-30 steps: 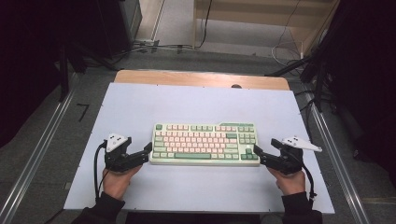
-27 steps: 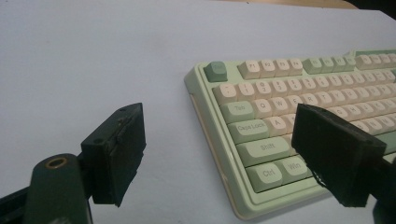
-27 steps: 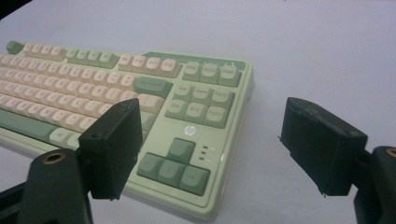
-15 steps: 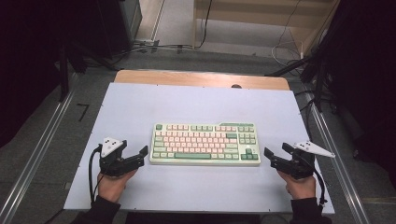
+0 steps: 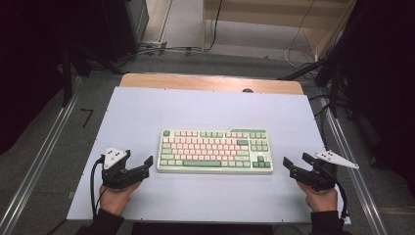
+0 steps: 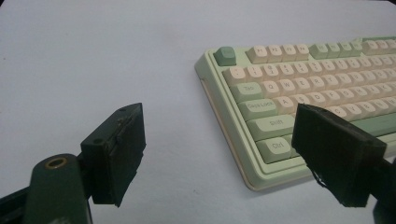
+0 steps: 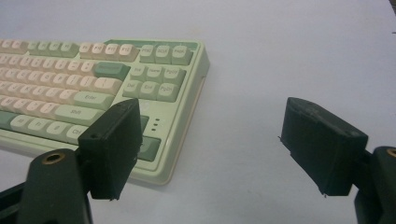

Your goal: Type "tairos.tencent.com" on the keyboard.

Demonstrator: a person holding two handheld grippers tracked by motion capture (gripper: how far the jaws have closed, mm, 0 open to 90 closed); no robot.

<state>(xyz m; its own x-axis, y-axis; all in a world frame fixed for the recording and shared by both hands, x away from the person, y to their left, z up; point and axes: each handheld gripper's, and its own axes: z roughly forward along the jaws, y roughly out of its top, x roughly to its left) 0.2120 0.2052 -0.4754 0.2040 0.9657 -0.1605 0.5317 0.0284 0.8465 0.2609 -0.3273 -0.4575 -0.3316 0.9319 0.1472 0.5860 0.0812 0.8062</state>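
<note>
- High view: keyboard (image 5: pixel 215 151) lies flat at mid-frame on the white mat (image 5: pixel 205 110), long edge across the frame, square to the mat's edges.
- Left gripper (image 5: pixel 138 166) at lower left of frame, just off the keyboard's left end; small gap, no contact.
- Right gripper (image 5: pixel 295 166) at lower right, near the keyboard's right end but w/ a wider gap than on the left.
- Left gripper view: jaws spread wide, nothing between them. Keyboard's left end (image 6: pixel 280 116) sits at right of frame; one jaw overlaps its near corner in the picture, but contact can't be confirmed.
- Right gripper view: jaws spread wide, empty. Keyboard's right end (image 7: pixel 154 88) at left of frame; bare mat between the jaws.
- Hands (image 5: pixel 116 196) behind each gripper low on the mat, at bottom of frame.
- Status, judged: no grip on the keyboard at present. It looks neatly centred, so either placing is done & grippers stand clear, or a pickup from both ends isn't yet begun; can't tell which from these views.
- If a lift is due: both grippers need to close in on the ends, right one has farther to go.
</note>
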